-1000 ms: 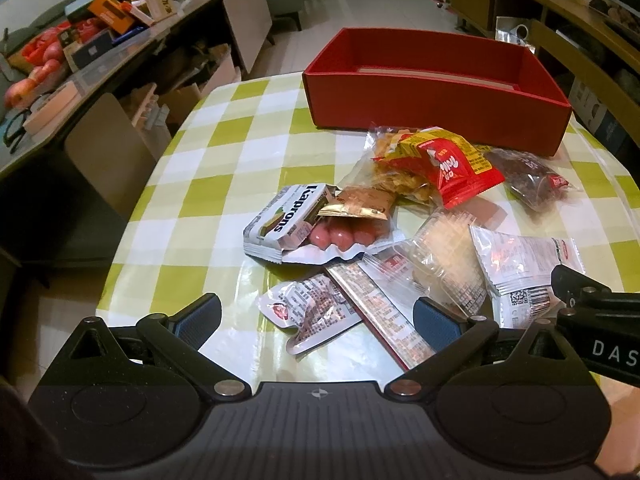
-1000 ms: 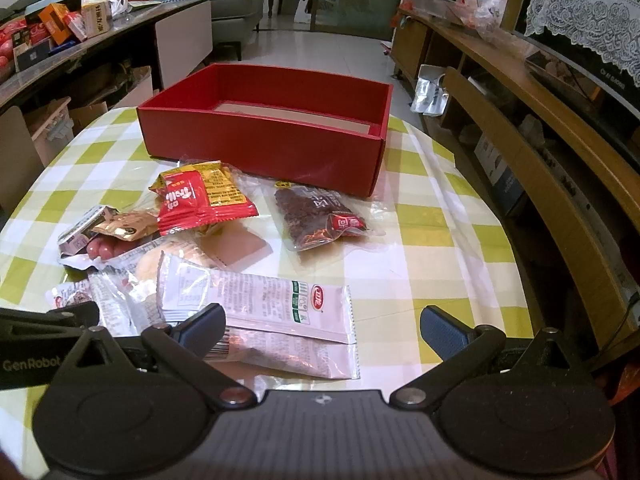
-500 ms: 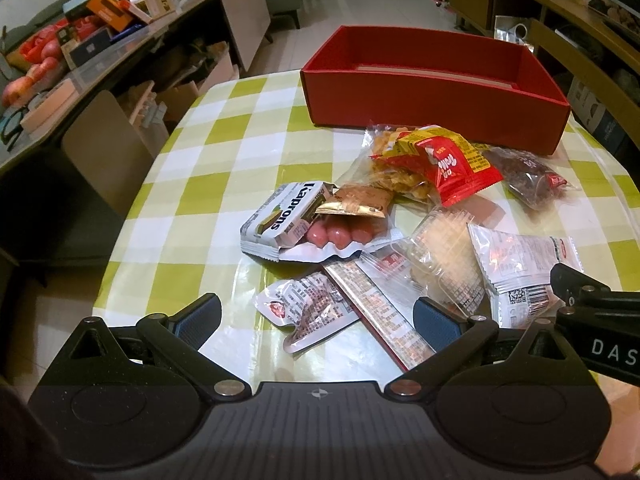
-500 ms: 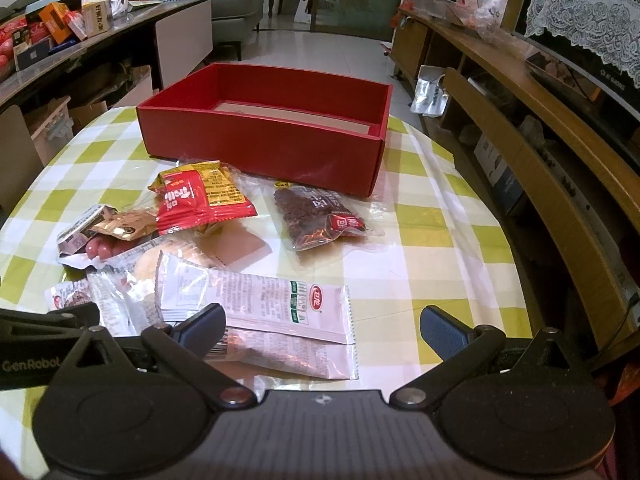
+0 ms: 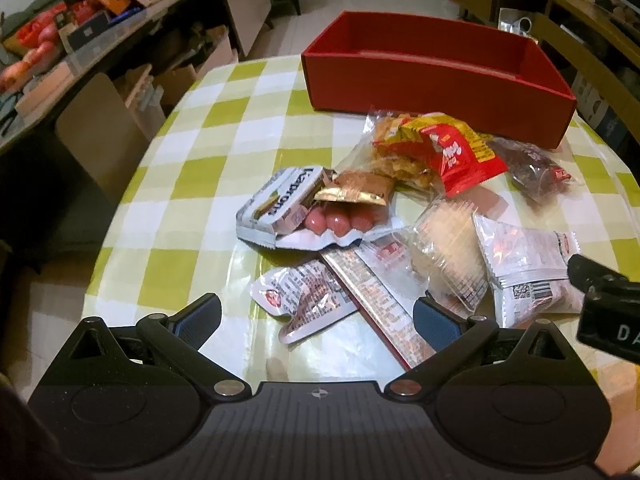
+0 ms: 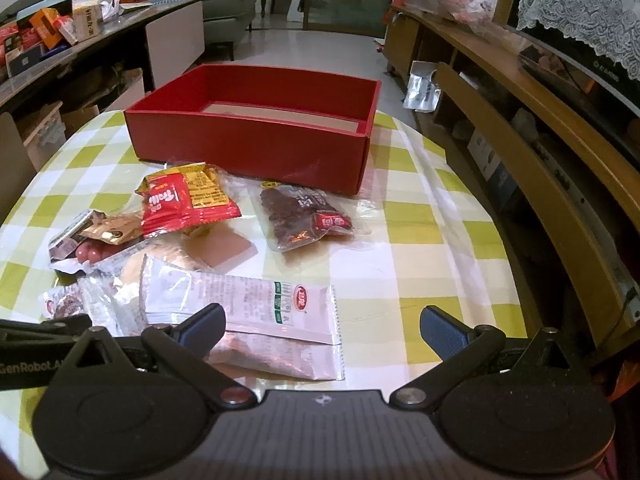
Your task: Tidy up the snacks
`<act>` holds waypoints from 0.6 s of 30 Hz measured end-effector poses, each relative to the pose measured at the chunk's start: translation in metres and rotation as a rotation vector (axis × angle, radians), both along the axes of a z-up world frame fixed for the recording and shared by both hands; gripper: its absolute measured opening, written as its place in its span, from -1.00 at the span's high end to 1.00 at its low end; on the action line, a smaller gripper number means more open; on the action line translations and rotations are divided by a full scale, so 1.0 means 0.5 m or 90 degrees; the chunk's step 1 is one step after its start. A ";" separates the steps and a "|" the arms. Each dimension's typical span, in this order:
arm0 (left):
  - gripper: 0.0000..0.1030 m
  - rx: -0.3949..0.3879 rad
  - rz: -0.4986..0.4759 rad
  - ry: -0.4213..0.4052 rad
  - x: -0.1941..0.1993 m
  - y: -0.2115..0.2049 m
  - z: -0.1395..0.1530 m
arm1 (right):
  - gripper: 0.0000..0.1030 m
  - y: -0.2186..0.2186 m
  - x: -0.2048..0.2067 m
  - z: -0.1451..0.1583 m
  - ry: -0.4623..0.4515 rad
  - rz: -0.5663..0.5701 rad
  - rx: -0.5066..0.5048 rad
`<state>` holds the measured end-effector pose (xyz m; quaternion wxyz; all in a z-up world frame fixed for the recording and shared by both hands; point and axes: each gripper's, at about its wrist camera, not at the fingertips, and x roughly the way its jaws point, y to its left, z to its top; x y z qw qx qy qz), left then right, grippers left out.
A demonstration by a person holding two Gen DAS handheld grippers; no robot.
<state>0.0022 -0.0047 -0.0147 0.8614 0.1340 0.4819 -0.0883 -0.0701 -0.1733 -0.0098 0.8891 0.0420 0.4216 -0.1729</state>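
An empty red box [image 5: 432,92] [image 6: 256,148] stands at the far side of the checked table. In front of it lies a heap of snack packets: a red and yellow packet [image 5: 452,152] [image 6: 184,200], a clear bag of dark snacks [image 5: 536,172] [image 6: 300,216], a white Kaprons pack [image 5: 276,204], sausages [image 5: 340,220], and white packets [image 5: 524,256] [image 6: 248,304]. My left gripper [image 5: 316,318] is open above the near packets. My right gripper [image 6: 322,326] is open over a white packet.
A green and white checked cloth covers the table [image 5: 192,152]. A cluttered side counter [image 5: 60,28] runs along the left. A wooden shelf unit [image 6: 540,128] runs along the right. The right gripper's body shows at the right edge of the left wrist view [image 5: 608,300].
Both grippers have drifted slightly; the views have shifted a little. No packet has moved and both grippers stay open.
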 end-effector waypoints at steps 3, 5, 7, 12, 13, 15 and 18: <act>-1.00 -0.009 0.009 0.020 0.006 0.002 -0.007 | -1.00 -0.013 -0.002 0.004 -0.004 -0.003 0.005; -1.00 -0.016 0.015 0.028 0.008 0.002 -0.008 | -1.00 -0.020 -0.002 0.003 -0.001 0.000 0.008; -1.00 -0.022 0.015 0.027 0.007 0.002 -0.004 | -1.00 -0.023 -0.002 0.002 0.002 0.010 0.012; -1.00 -0.019 0.014 0.027 0.008 0.003 -0.003 | -1.00 -0.005 0.001 0.000 0.007 0.065 0.007; -1.00 -0.020 0.014 0.029 0.010 0.005 -0.003 | -1.00 0.003 0.000 -0.001 0.009 0.081 0.002; -1.00 -0.020 0.015 0.028 0.012 0.008 -0.002 | -1.00 0.014 -0.001 -0.006 0.012 0.109 -0.006; -1.00 -0.026 0.015 0.027 0.013 0.012 0.002 | -1.00 0.017 0.000 -0.013 0.022 0.120 -0.006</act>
